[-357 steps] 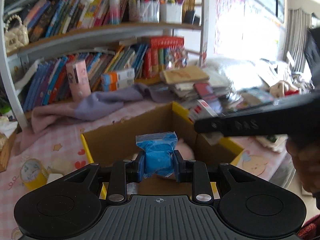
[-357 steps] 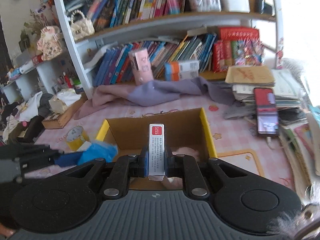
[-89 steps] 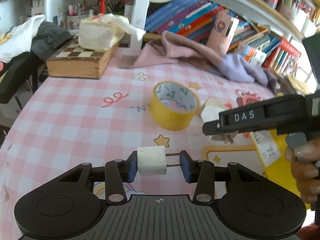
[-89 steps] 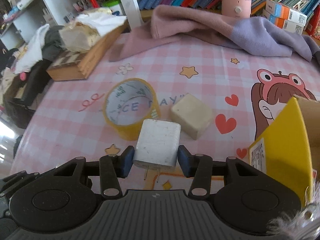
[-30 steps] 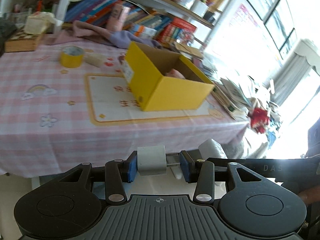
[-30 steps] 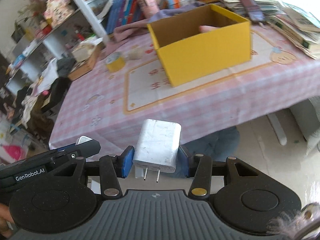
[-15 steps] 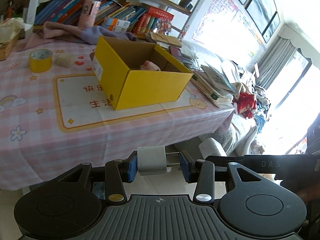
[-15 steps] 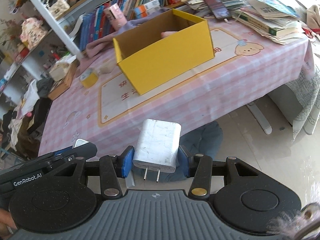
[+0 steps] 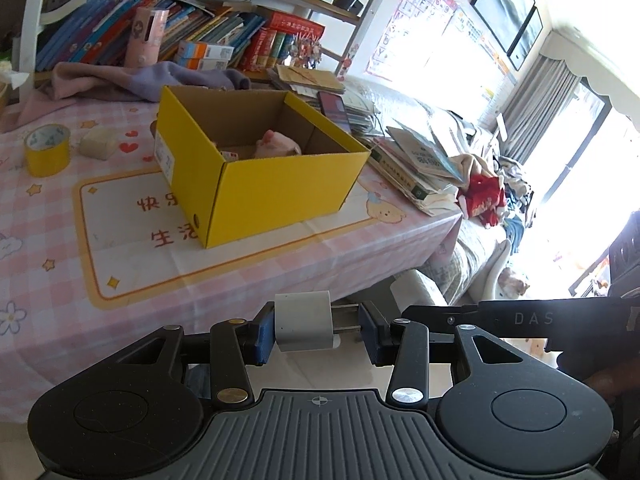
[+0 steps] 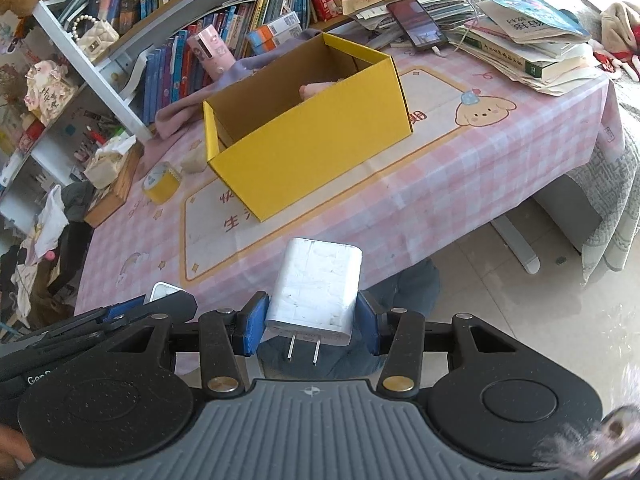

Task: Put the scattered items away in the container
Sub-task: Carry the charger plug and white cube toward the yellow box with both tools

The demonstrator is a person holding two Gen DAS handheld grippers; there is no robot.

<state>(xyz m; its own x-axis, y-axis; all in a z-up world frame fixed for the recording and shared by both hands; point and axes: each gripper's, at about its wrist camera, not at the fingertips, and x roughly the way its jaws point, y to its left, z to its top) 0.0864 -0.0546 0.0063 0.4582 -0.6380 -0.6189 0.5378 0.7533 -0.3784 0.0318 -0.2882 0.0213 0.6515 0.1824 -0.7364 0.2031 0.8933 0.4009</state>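
My left gripper is shut on a small white plug adapter, its prongs pointing right against the right pad. My right gripper is shut on a larger white charger, prongs toward the camera. Both hang off the table's near edge, over the floor. The open yellow box stands on the pink tablecloth, with a pink soft item inside. Left of the box lie a yellow tape roll and a beige block. In the right wrist view the left gripper shows at lower left.
Stacked books and papers with a phone crowd the table's right end. A pink and purple cloth lies behind the box, before the bookshelf. A wooden box sits at far left. A table leg stands on pale floor.
Both views have swung and rolled, so the yellow box now looks larger and nearer the middle. Both grippers keep their holds on the adapter and the charger.
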